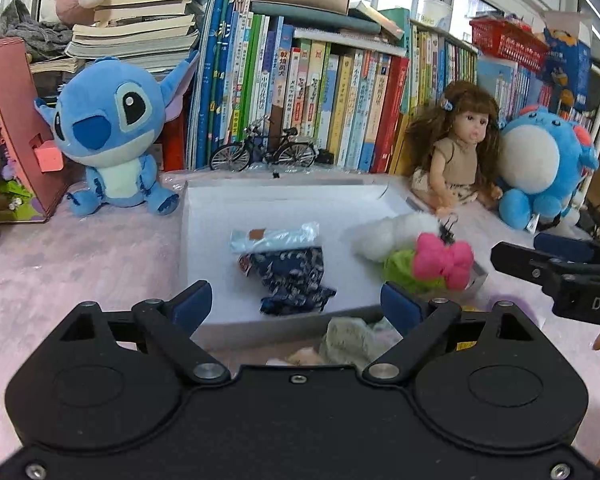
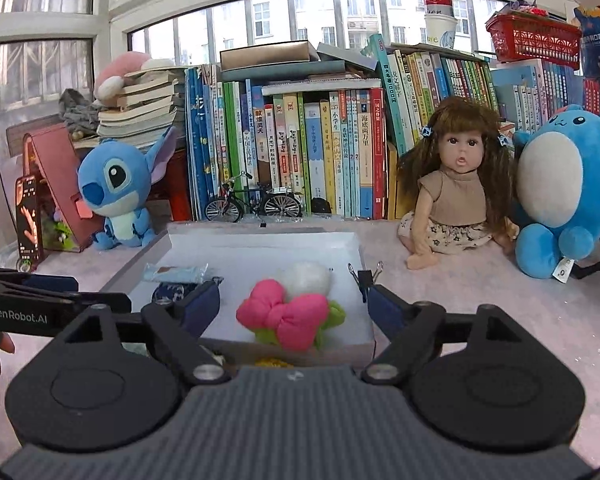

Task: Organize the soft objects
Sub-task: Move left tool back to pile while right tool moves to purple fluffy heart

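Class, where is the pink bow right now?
In both views the pink bow lies inside the white box, near its front right corner, just before a white fluffy toy.

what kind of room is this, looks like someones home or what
Probably a child's room or play corner at home, by a window: a long row of children's books against the glass, a blue plush toy and a doll sitting on the pink-covered table.

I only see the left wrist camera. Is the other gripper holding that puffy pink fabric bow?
Observer: No. The right gripper is open and empty; the puffy pink fabric bow lies beyond its fingers.
Operator: Is the bow all the way inside the box?
Observer: Yes, inside the white cardboard box, by its near wall, with green fabric under it.
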Demonstrator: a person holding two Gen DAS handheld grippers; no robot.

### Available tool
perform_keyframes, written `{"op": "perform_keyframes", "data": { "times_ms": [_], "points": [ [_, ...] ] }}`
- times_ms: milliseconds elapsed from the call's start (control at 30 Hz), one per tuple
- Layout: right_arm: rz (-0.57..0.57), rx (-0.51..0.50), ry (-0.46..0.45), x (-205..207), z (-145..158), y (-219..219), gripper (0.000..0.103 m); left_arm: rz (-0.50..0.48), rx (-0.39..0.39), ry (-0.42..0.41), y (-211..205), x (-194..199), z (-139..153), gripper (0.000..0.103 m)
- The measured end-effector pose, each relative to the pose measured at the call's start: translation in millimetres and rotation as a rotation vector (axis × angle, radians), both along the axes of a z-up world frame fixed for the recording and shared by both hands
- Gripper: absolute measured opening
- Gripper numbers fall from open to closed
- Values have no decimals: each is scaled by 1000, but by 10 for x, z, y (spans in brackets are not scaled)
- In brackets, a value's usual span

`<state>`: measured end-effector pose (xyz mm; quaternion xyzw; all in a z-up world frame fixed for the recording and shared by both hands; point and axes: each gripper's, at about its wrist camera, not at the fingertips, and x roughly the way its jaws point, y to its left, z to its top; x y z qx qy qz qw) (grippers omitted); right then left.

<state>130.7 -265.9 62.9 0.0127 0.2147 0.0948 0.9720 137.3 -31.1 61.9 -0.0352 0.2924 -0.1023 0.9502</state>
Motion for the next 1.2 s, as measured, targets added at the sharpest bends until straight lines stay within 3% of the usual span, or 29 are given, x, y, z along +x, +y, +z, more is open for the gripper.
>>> {"op": "perform_keyframes", "data": {
  "times_ms": [667, 1200],
  "points": [
    [-36, -102, -29, -377, -231, -76, 101, -1, 15, 9, 127, -376, -173, 91],
    [-72, -152, -26, -466, -378, -95, 103, 35, 30, 19, 318, -688, -335, 91]
  ]
}}
